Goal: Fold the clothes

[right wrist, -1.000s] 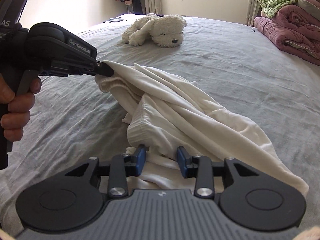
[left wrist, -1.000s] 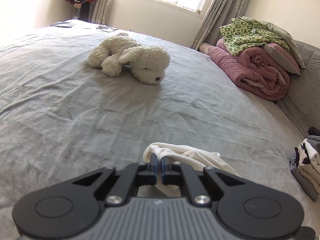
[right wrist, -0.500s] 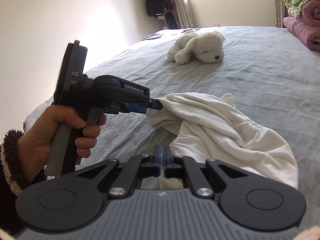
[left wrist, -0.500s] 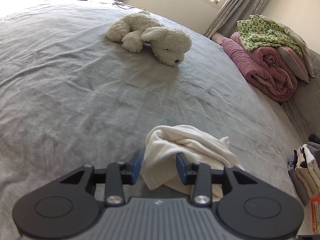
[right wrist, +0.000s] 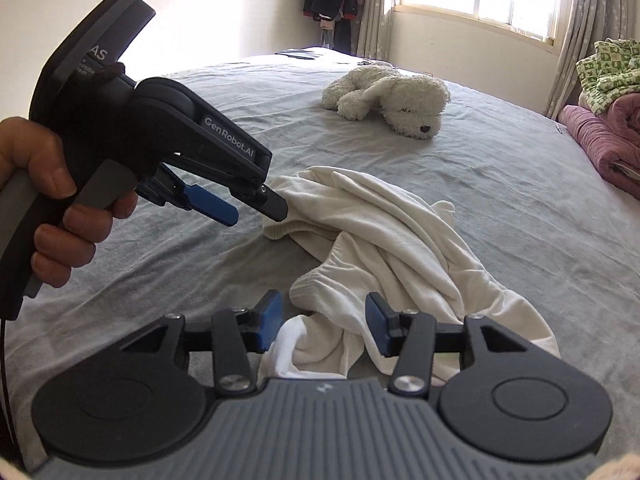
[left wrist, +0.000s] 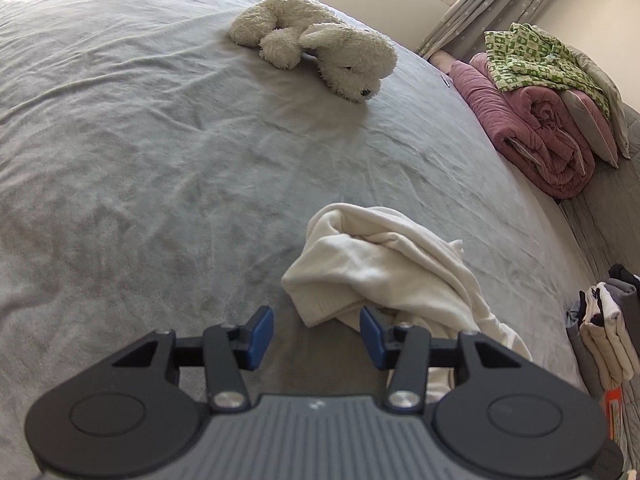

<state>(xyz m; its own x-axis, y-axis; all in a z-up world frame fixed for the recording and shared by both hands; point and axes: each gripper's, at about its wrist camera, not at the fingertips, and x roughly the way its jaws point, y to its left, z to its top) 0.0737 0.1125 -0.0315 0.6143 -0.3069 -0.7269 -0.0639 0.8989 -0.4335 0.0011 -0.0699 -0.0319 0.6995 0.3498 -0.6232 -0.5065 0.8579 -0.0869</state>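
Your left hand-held gripper (left wrist: 316, 336) and right hand-held gripper (right wrist: 325, 322) are both opening, gripping nothing, over the crumpled white garment (right wrist: 384, 240) on the bed (left wrist: 140, 160).

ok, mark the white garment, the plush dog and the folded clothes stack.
white garment (left wrist: 384, 276): left wrist view, crumpled middle.
plush dog (right wrist: 404, 100): right wrist view, its head.
folded clothes stack (left wrist: 608, 332): left wrist view, beige piece at the side.
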